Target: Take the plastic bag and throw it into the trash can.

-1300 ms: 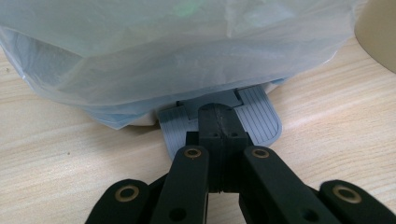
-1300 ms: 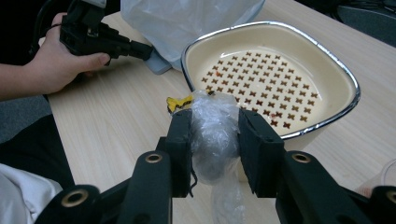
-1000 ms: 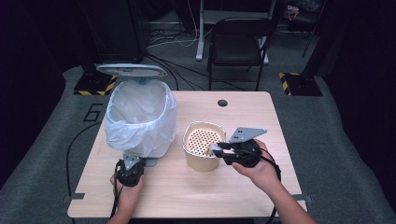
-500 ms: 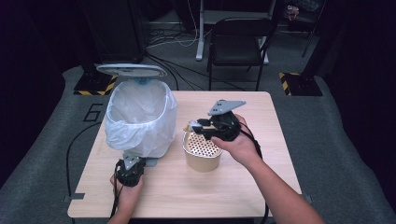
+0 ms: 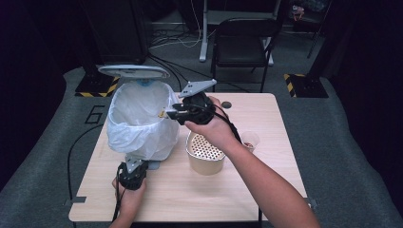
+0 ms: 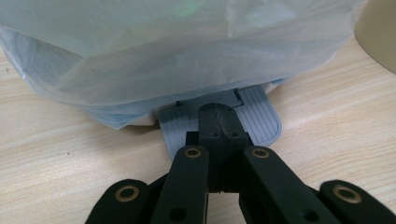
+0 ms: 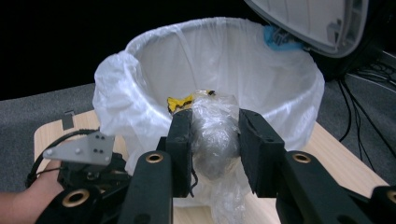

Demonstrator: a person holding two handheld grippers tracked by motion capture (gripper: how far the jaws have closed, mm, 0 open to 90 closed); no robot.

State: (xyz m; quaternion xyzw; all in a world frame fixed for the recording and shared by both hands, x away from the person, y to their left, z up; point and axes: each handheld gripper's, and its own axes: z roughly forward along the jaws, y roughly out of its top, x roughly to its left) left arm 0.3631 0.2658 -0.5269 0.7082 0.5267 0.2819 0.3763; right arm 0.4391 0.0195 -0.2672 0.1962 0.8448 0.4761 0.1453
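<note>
Your right hand-held gripper (image 5: 167,114) sits just left of centre in the high view, at the right-hand rim of the bin, and it is clenched on a crumpled clear plastic wrapper (image 7: 213,135). In the right gripper view the wrapper sits in the middle of the frame, squeezed between the two black pads, with a scrap of yellow and black (image 7: 180,103) showing just above the left pad. Behind it, filling the upper half of that frame, is the open mouth of the white bin liner (image 7: 140,70), and the raised grey lid (image 7: 303,21) stands at the upper right.

Your left hand-held gripper (image 5: 134,167) is at the lower left of the high view, low on the bench (image 5: 266,190) at the foot of the bin (image 5: 138,121). In the left gripper view its jaws are pressed fully together with nothing between them, and their tips rest on the ribbed grey foot pedal (image 6: 261,116) that juts out from under the liner, in the middle of that frame.

At centre right of the high view, under your right forearm, a beige pot with a perforated insert (image 5: 205,153) stands on the bench just to the right of the bin. A small clear cup (image 5: 250,140) stands close to the pot's right.
</note>
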